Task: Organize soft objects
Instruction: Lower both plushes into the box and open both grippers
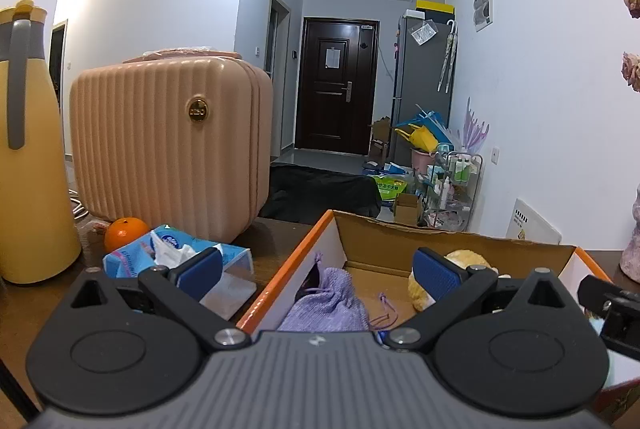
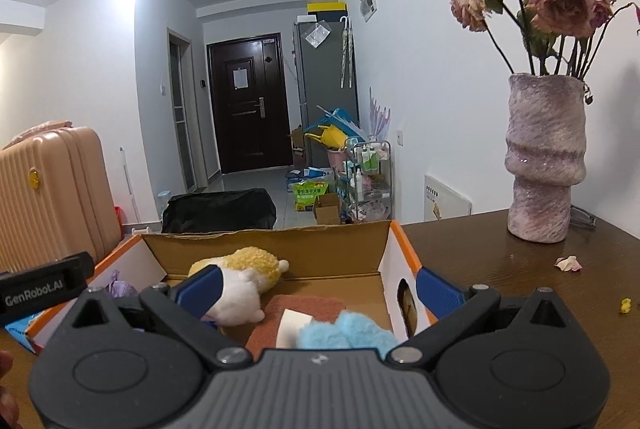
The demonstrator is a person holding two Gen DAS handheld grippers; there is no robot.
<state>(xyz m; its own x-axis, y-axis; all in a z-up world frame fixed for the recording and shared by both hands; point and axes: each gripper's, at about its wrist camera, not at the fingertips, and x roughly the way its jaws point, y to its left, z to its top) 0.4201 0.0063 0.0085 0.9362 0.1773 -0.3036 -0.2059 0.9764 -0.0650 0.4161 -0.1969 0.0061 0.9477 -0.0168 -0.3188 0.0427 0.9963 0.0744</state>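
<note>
Box: the cardboard box [image 2: 384,261] on the table [image 2: 500,269] holds the plush lamb [image 2: 240,277], lilac pouch [image 1: 326,303], blue fluffy toy [image 2: 348,329].
Left gripper [image 1: 316,271]: wide, empty, over the pouch.
Right gripper [image 2: 316,287]: wide, empty.
Advice: I'd pinch soft bulk centrally, clear of the walls.

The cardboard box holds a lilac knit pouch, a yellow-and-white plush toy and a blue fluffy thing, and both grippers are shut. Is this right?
Not quite: both grippers are open, holding nothing. The left gripper and right gripper show spread jaws in their wrist views. The cardboard box does hold the lilac knit pouch, yellow-and-white plush toy and blue fluffy thing.
</note>
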